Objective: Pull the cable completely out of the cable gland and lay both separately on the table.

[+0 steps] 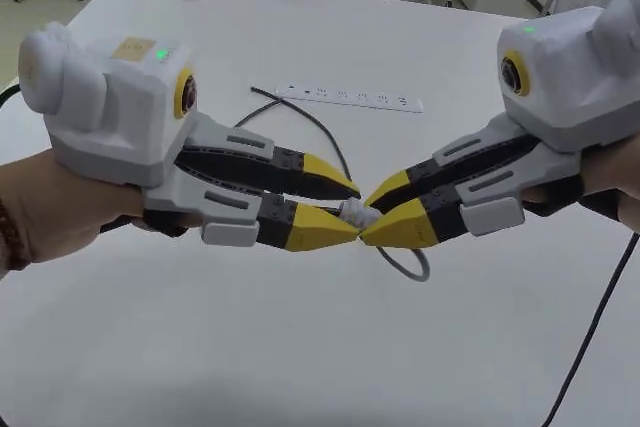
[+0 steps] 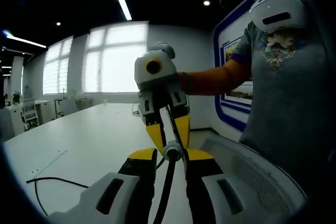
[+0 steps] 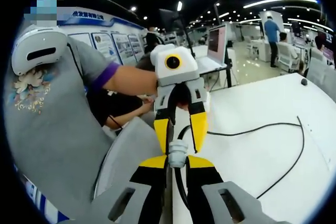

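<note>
Above table [image 1: 300, 347], gland [image 1: 352, 213] lengthwise between jaws

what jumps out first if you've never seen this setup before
The left gripper and right gripper meet tip to tip over the middle of the table in the head view, their yellow fingers pinched on a small white cable gland. A grey cable loops out just beneath it over the white table. Further back lies a long white power strip.

Cable gland [image 1: 352, 213] between left gripper [image 1: 357, 212] and right gripper [image 1: 366, 218], above table [image 1: 300, 347]; power strip [image 1: 350, 98] behind.
</note>
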`<action>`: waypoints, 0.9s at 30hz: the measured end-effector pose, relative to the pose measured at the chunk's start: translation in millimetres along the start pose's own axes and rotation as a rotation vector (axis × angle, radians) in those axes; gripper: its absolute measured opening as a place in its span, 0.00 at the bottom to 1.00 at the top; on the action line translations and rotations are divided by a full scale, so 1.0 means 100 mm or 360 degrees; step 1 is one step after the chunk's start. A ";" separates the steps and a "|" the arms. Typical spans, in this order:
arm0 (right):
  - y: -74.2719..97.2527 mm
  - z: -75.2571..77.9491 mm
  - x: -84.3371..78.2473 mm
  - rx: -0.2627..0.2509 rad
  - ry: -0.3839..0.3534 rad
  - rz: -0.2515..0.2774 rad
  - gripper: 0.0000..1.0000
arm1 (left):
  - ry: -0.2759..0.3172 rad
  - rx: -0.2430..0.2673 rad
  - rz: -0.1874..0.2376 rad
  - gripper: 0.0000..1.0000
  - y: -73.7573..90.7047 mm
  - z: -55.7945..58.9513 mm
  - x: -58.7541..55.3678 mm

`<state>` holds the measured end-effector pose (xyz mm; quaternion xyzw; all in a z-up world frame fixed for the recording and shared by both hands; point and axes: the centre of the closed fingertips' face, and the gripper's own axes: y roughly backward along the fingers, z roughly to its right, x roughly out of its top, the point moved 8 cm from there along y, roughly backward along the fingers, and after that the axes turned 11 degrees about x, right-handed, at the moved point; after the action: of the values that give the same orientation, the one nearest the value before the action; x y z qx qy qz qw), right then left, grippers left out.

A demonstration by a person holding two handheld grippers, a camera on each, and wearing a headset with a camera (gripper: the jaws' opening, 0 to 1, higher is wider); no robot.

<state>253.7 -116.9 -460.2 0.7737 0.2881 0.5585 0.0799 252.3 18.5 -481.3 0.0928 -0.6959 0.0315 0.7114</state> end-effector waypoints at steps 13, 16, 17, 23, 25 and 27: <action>-0.01 -0.02 -0.02 0.0024 -0.0033 0.0014 0.08 | -0.0020 -0.0012 0.0015 0.18 -0.01 0.03 -0.01; -0.02 -0.03 -0.03 0.0048 -0.0049 0.0023 0.08 | -0.0018 -0.0025 0.0018 0.18 -0.02 0.03 0.00; -0.02 -0.03 -0.03 0.0055 -0.0046 0.0019 0.08 | -0.0023 -0.0029 0.0014 0.18 -0.02 0.04 0.00; -0.03 -0.04 -0.03 0.0092 -0.0053 0.0009 0.08 | -0.0043 -0.0041 0.0004 0.17 -0.04 0.05 0.00; -0.03 -0.04 -0.04 0.0097 -0.0063 0.0007 0.08 | -0.0038 -0.0039 -0.0006 0.17 -0.04 0.05 -0.01; -0.02 -0.01 -0.06 0.0093 -0.0065 -0.0001 0.08 | -0.0065 -0.0031 -0.0020 0.16 -0.05 0.05 -0.03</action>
<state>250.3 -118.5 -465.5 0.7868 0.3027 0.5341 0.0633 248.3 13.2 -484.2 0.0907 -0.7100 0.0184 0.6981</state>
